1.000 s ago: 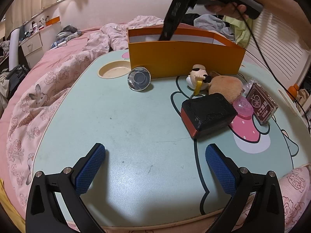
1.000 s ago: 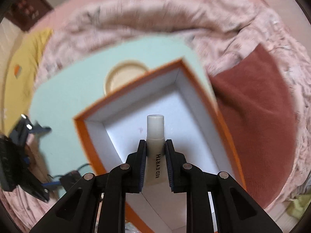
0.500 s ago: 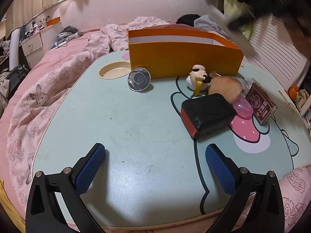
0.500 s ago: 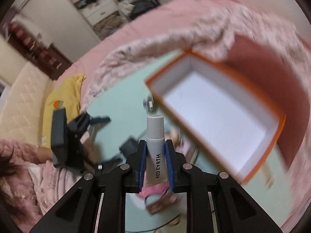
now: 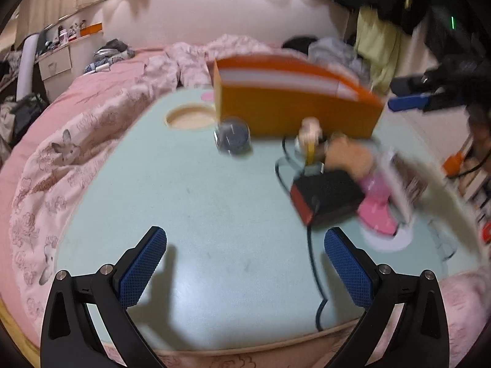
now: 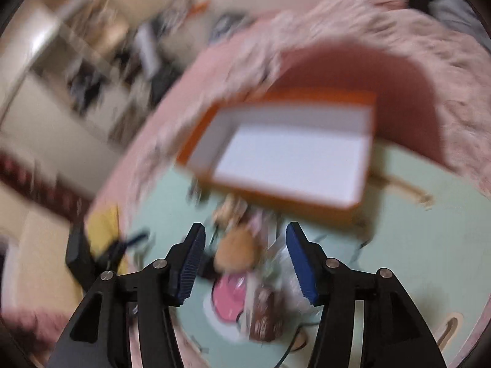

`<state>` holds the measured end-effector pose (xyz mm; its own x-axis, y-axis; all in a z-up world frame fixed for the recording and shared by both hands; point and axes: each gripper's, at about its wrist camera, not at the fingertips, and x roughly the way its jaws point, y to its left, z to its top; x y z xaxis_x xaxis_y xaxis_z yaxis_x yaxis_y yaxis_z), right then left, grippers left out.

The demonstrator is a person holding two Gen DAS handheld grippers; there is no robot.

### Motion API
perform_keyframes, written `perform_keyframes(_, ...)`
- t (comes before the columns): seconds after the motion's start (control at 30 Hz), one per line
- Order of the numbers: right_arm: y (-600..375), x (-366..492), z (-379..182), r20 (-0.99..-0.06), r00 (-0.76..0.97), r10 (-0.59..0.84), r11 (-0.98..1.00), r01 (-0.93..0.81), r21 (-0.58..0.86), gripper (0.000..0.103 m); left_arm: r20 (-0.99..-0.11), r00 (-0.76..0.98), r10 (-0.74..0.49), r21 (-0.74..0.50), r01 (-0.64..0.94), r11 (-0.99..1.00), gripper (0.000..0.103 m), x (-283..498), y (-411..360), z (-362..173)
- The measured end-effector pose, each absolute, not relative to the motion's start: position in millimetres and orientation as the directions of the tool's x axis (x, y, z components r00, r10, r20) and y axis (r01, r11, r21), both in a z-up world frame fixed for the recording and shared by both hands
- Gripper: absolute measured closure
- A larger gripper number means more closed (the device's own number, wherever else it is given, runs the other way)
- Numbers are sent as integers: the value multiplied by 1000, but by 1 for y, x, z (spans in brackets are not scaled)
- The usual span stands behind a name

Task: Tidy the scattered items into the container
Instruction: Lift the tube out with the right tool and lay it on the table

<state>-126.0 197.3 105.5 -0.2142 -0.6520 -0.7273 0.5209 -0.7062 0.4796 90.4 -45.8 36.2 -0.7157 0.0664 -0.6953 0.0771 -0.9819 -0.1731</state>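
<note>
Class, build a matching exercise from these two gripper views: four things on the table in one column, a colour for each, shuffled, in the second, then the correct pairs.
Things:
1. box
2. case
3. plush toy
4. table

Colours:
A. tan
B. pale green
C. orange outside, white inside
D. black with a red edge

Pairs: 1-C, 2-D, 3-A, 4-B

Orange box [image 5: 294,113] with white inside, mint-green table [image 5: 190,196] with a pink bow print [image 5: 376,211], black case [image 5: 328,196] edged red, tan plush [image 5: 349,156], pink floral quilt [image 5: 61,153], blue gripper pads [image 5: 142,265].
</note>
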Motion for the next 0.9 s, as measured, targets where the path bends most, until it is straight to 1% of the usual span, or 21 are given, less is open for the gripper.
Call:
perform_keyframes(0.07, 220, -141, 106, -705, -337, -624, -774, 393, 497, 46, -668, -740, 82, -214, 86, -973, 0, 79, -62, 54)
perform_keyframes(0.1, 227, -148, 103, -701, -366, -612, -789, 344, 509, 46, -662, -745, 79, -230, 101, -968, 0, 70, -71, 62)
perform_keyframes(0.2, 235, -168, 78, -694, -353, -627, -778, 227, 586, 46, -645, -756, 111, -309, 125, -943, 0, 29, -100, 80)
perform_keyframes(0.3, 230, -173, 53, -706, -321, -631, -772, 173, 611, 46, -690, -697, 193, -407, 154, -901, 0, -25, -123, 74)
perform_keyframes(0.37, 228, -168, 42, -696, -311, -647, -758, 158, 633, 46, -704, -655, 277, -480, 150, -865, 0, -57, -131, 64)
perform_keyframes(0.5, 230, -144, 35, -658, -310, -686, -720, 165, 674, 45, -672, -614, 414, -578, 85, -812, 0, -94, -122, 53)
perform_keyframes(0.57, 231, -134, 37, -651, -320, -688, -718, 174, 674, 45, -665, -592, 456, -596, 53, -801, 0, -104, -108, 52)
perform_keyframes(0.63, 233, -132, 41, -655, -338, -676, -730, 180, 659, 44, -685, -588, 431, -560, 46, -827, 1, -107, -94, 55)
perform_keyframes(0.7, 234, -133, 43, -650, -341, -679, -727, 186, 661, 44, -685, -581, 439, -544, 7, -839, 1, -107, -82, 55)
perform_keyframes(0.8, 231, -134, 37, -612, -253, -750, -657, 174, 734, 44, -660, -589, 466, -563, -24, -826, 1, -105, -75, 57)
perform_keyframes(0.83, 230, -133, 36, -613, -253, -748, -659, 175, 732, 44, -656, -597, 462, -559, -27, -829, 1, -105, -74, 59)
perform_keyframes(0.9, 229, -127, 41, -660, -310, -684, -725, 188, 663, 44, -652, -623, 432, -541, -18, -841, 1, -102, -76, 63)
